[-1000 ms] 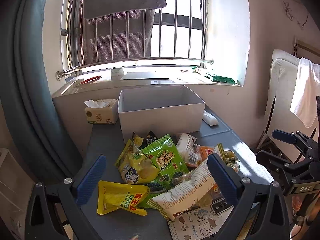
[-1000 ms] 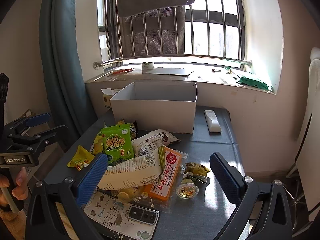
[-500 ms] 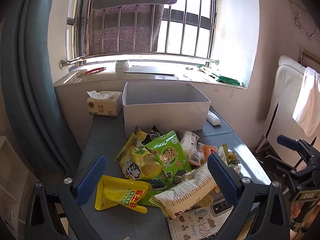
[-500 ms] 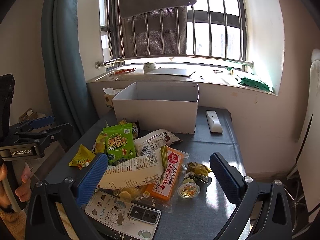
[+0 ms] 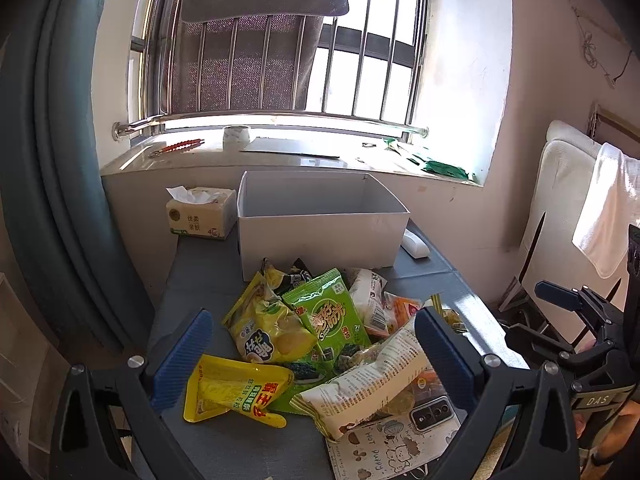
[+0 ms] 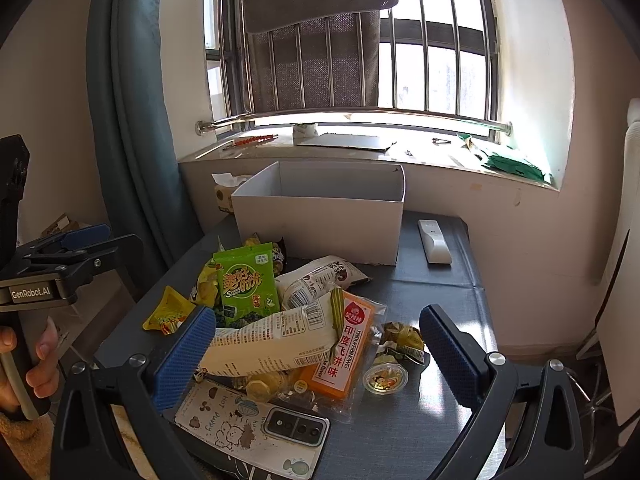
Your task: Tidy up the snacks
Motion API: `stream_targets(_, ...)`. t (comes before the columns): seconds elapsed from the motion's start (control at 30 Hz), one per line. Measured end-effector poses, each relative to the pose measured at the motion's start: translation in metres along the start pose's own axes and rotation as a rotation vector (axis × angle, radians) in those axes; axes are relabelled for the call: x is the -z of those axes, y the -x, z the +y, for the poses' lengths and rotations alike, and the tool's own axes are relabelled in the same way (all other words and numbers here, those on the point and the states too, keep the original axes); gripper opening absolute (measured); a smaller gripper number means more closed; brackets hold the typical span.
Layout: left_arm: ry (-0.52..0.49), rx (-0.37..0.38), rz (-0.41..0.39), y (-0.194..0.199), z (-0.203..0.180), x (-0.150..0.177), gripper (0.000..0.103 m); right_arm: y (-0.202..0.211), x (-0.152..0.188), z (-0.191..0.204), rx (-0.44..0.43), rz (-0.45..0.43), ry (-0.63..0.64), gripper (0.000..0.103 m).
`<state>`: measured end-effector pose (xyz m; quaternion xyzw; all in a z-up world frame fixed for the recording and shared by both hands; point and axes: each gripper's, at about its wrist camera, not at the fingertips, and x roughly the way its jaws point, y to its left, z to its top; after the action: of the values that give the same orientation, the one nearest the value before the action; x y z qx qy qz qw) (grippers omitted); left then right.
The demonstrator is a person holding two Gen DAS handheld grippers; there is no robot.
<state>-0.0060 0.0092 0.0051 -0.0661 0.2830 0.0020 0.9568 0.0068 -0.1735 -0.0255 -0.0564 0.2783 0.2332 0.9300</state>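
A pile of snack bags lies on the grey table (image 5: 208,280): a green seaweed bag (image 5: 330,316) (image 6: 246,286), a yellow chip bag (image 5: 266,330), a flat yellow pouch (image 5: 236,392), a long white bag (image 5: 368,384) (image 6: 272,338), an orange pack (image 6: 346,354) and a small jelly cup (image 6: 385,377). An empty white box (image 5: 320,226) (image 6: 320,220) stands behind the pile. My left gripper (image 5: 312,354) is open above the pile's near edge. My right gripper (image 6: 316,352) is open over the white bag and orange pack. Neither holds anything.
A phone in a cartoon case (image 6: 256,426) lies at the table's front edge. A tissue pack (image 5: 200,218) stands left of the box, a white remote (image 6: 434,240) to its right. A blue curtain (image 6: 132,120) hangs at the left, a windowsill (image 5: 280,152) behind.
Both grippers have drifted slightly, so the views shift a little. The snacks and the box have not moved. Both grippers stay open.
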Motion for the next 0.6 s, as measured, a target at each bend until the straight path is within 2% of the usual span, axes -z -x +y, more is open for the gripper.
stream_targets(0.6,-0.014,0.004,-0.001,0.0015,-0.0014,-0.0003,0.103,0.0003,0.0008,-0.0010,-0.006,0.001,-0.004,0.103)
